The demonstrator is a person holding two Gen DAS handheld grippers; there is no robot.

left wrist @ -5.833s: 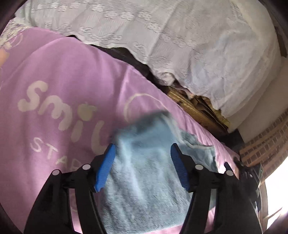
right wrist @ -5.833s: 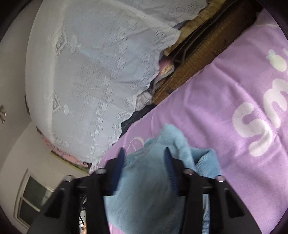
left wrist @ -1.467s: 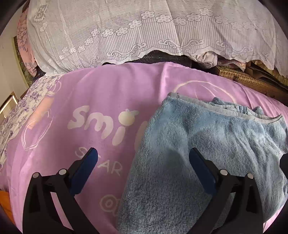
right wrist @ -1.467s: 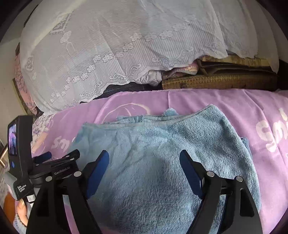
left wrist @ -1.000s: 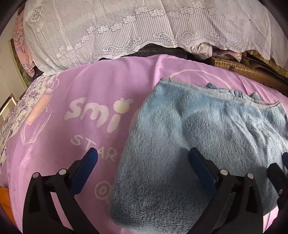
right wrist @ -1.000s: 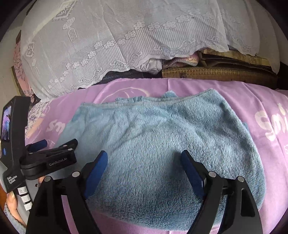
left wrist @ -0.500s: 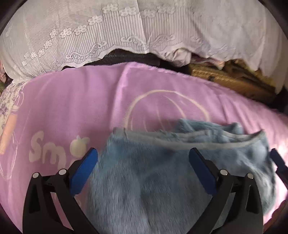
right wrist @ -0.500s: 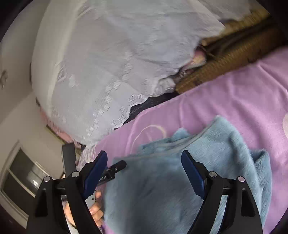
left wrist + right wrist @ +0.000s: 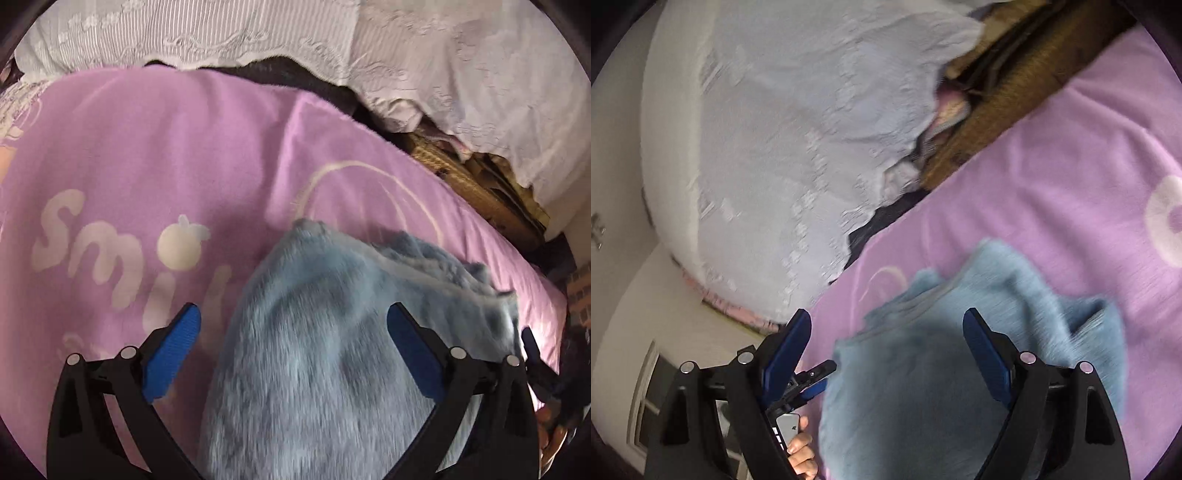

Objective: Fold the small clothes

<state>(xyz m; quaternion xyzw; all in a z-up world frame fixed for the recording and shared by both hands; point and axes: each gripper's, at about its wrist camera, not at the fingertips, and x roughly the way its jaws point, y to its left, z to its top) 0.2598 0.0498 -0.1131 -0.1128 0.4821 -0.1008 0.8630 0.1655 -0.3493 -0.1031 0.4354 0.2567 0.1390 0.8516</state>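
A light blue fleece garment [image 9: 317, 332] lies bunched on the purple blanket [image 9: 166, 147], its banded edge at the far end. My left gripper [image 9: 295, 332] hovers over it, jaws wide, and the blue pads [image 9: 173, 347] do not press the cloth. In the right wrist view the same garment [image 9: 960, 369] fills the space under my right gripper [image 9: 886, 343], which is open too. The left gripper's tip [image 9: 812, 380] shows at the garment's left edge, held by a hand [image 9: 801, 454]. The right gripper's tip [image 9: 532, 350] shows at the right edge of the left wrist view.
A white lace cover [image 9: 443, 55] drapes over a pile behind the blanket, with a brown woven mat [image 9: 461, 177] and dark cloth beneath it. A brick wall [image 9: 580, 295] stands at the far right. A window frame [image 9: 646, 406] sits low on the left.
Both views have swung and rolled over the last second, the right one steeply. The garment, spread wide and flat a second ago, now looks narrower and bunched. Both pairs of jaws stayed wide.
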